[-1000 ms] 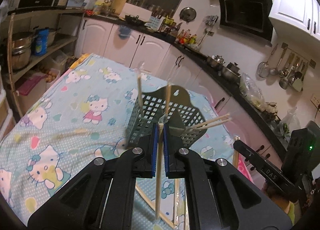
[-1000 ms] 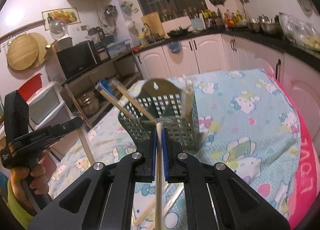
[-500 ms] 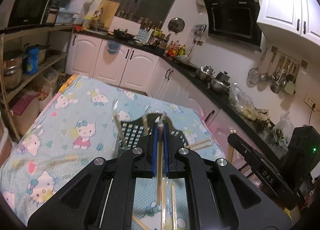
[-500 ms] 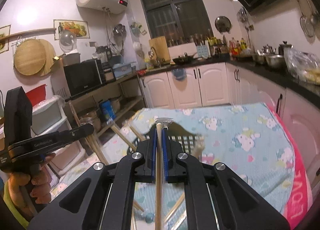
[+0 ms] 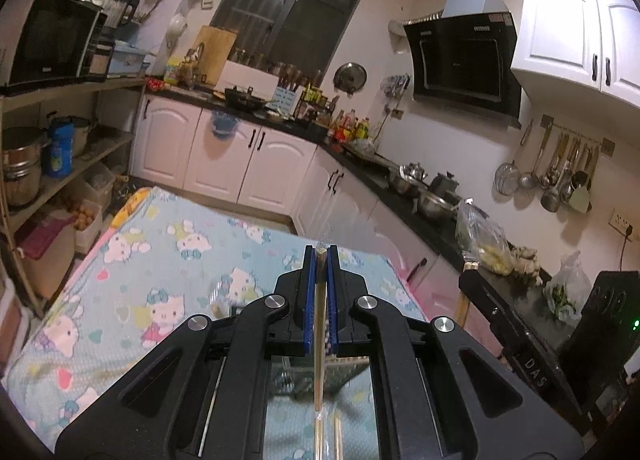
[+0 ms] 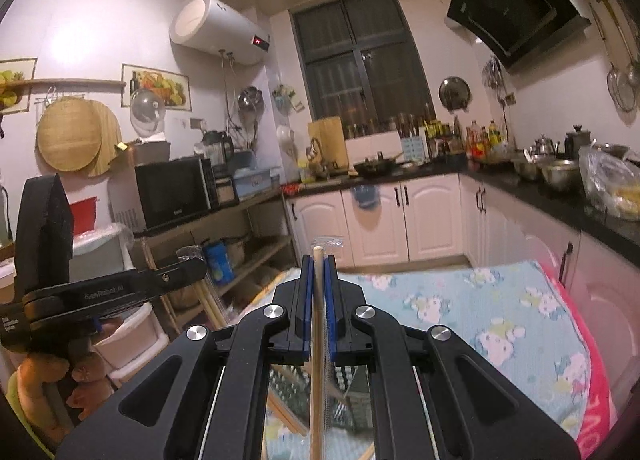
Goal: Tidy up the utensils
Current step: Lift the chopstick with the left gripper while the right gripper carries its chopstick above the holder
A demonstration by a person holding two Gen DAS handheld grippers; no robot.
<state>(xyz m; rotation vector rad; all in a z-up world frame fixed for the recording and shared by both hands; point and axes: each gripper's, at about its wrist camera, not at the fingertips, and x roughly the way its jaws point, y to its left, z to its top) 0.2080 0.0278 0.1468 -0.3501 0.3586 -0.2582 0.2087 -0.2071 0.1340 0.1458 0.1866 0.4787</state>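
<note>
My left gripper [image 5: 320, 256] is shut on a wooden chopstick [image 5: 319, 340] in a clear wrapper, held upright between the blue pads. My right gripper [image 6: 318, 260] is shut on another wooden chopstick [image 6: 317, 348], also upright. The green mesh utensil basket [image 6: 352, 380] shows only partly, below and behind the jaws; in the left wrist view a piece of the basket [image 5: 288, 380] shows through the gripper frame. The left gripper also appears at the left of the right wrist view [image 6: 192, 266]. More chopsticks [image 5: 338, 436] lie on the table below.
The table has a blue cartoon-print cloth [image 5: 168, 260] with a pink edge [image 6: 592, 400]. White cabinets [image 5: 240, 164] and a cluttered black counter [image 5: 420, 188] run behind. Open shelves with pots [image 5: 24, 176] stand at the left.
Both grippers have risen and tilted up with their chopsticks. The basket has dropped from the middle of each view to below the jaws.
</note>
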